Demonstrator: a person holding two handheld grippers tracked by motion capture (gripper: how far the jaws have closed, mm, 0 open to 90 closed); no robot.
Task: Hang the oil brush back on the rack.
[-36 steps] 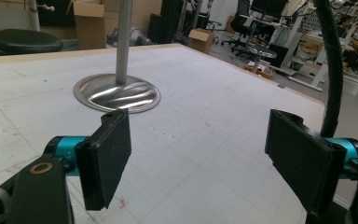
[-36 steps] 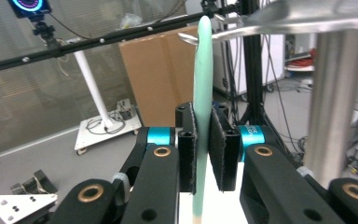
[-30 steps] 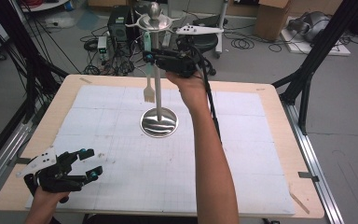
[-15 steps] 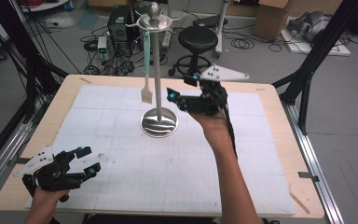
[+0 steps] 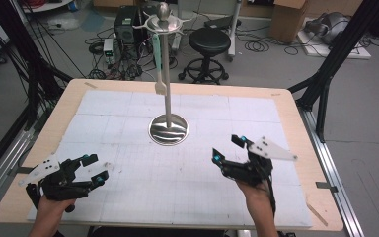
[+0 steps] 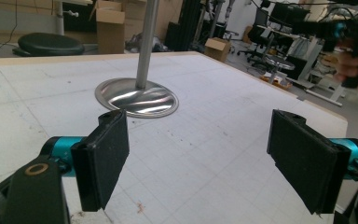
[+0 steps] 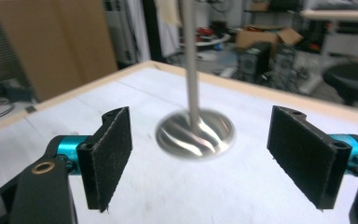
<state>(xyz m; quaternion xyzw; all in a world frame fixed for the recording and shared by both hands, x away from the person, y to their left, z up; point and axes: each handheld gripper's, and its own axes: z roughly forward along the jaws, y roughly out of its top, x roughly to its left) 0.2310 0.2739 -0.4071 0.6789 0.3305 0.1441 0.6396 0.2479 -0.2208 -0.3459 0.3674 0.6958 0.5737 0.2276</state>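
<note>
A metal stand (image 5: 168, 129) with a round shiny base rises from the middle of the white mat. A pale spatula (image 5: 159, 69) hangs from the hook ring at its top. My right gripper (image 5: 228, 148) hovers low over the mat, right of and nearer than the base; its jaws have just been opening and stand open with nothing between them. In the right gripper view the open gripper (image 7: 200, 158) faces the stand's base (image 7: 196, 133). My left gripper (image 5: 96, 168) rests open near the front left corner. It stands open (image 6: 200, 163) and empty, looking toward the base (image 6: 137, 97).
The wooden table rim (image 5: 286, 96) frames the mat. Black frame struts (image 5: 325, 74) stand at both sides. Beyond the far edge are a stool (image 5: 209, 42), a computer case (image 5: 128, 22), cables and cardboard boxes on the floor.
My right hand has come away from the spatula near the stand's top, moving down and to the right toward the front of the table, and its jaws have opened. The spatula stays hanging. The left hand has kept still.
</note>
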